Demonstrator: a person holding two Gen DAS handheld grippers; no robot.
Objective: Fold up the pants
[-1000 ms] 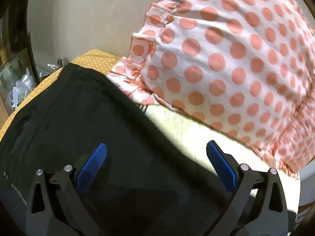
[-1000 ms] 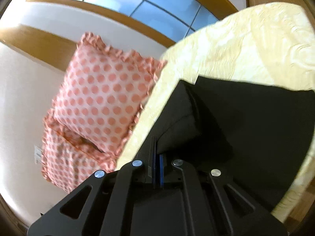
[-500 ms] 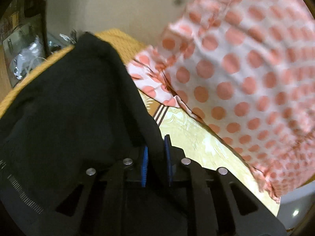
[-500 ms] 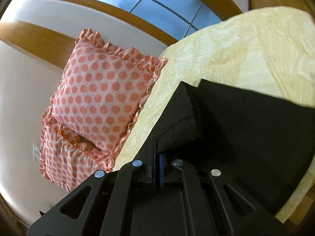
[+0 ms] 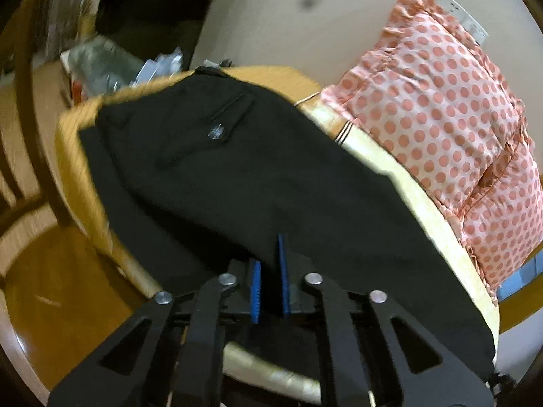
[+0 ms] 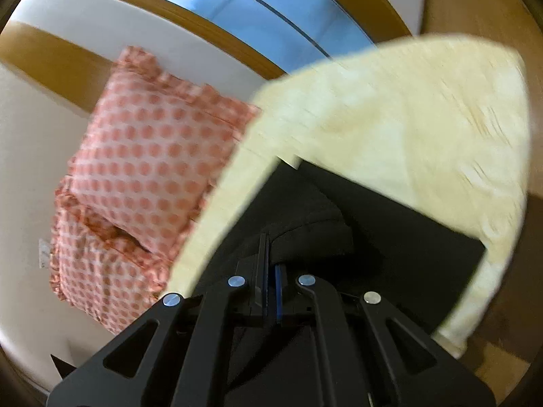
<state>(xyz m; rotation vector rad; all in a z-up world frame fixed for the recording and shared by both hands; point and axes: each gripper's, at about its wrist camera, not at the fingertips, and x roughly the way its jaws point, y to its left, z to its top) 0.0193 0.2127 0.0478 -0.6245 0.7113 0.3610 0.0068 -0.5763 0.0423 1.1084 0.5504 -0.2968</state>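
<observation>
Black pants [image 5: 258,176] lie spread across a bed, back pocket with a button facing up. My left gripper [image 5: 269,264] is shut on an edge of the pants, the cloth pinched between its blue pads and lifted. In the right wrist view the pants [image 6: 390,237] lie on the cream bedspread [image 6: 407,129]. My right gripper [image 6: 269,268] is shut on a raised fold of the same pants.
Two pink polka-dot pillows [image 5: 441,108] lean on the wall at the head of the bed, also in the right wrist view [image 6: 146,156]. An orange mattress edge [image 5: 78,169], wooden floor [image 5: 57,288] and clutter [image 5: 112,68] lie left. A window [image 6: 271,10] is behind.
My left gripper went from open to shut on the pants edge and has pulled back and up. The right gripper has stayed shut on its fold and lifted too.
</observation>
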